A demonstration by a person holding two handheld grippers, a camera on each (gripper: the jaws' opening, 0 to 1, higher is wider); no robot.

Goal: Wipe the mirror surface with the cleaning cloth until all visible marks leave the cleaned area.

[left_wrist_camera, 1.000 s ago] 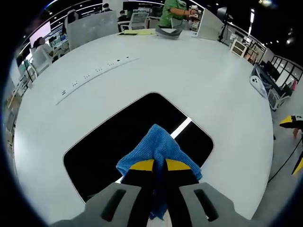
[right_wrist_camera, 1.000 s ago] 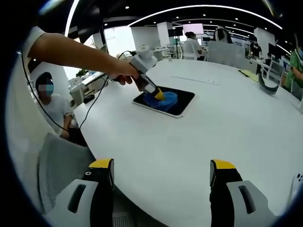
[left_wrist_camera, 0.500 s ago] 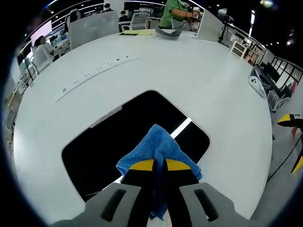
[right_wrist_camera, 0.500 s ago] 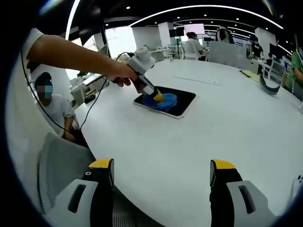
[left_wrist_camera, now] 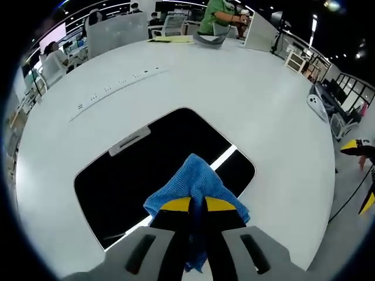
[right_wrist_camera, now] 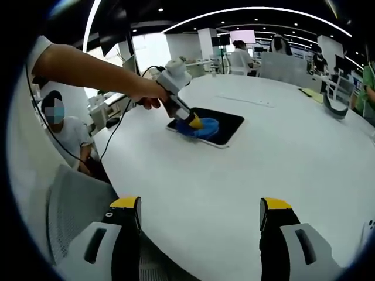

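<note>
The left gripper (left_wrist_camera: 196, 205) had its yellow-tipped jaws pressed together on a blue cloth (left_wrist_camera: 193, 181), which bunched up above the tips and hung down between them. The cloth sat on the dark mirror (left_wrist_camera: 146, 175), a rounded rectangle lying flat on the white surface (left_wrist_camera: 252, 99). In the left gripper view the cloth was at the mirror's near edge, and a thin bright streak of reflected light ran across the glass beside it. A small grey tab showed at the mirror's far-left edge.

In the right gripper view the same scene appeared from across the surface: a person's hand (right_wrist_camera: 146, 93) gripped the left gripper (right_wrist_camera: 193, 122) at a slant, its tip pressed down into the cloth (right_wrist_camera: 202, 127) on the near-left part of the mirror (right_wrist_camera: 225, 126). A cable trailed from the gripper off the left edge of the surface.

The right gripper (right_wrist_camera: 199, 213) was held well apart from the mirror, its jaws spread wide with nothing between them, above the near rim of the surface (right_wrist_camera: 281, 158). A grey chair (right_wrist_camera: 76, 205) stood just under that rim.

A long strip (left_wrist_camera: 117, 88) of sockets lay farther along the surface, and a grey curved object (left_wrist_camera: 210, 40) rested near the far edge. No container was in view.
</note>
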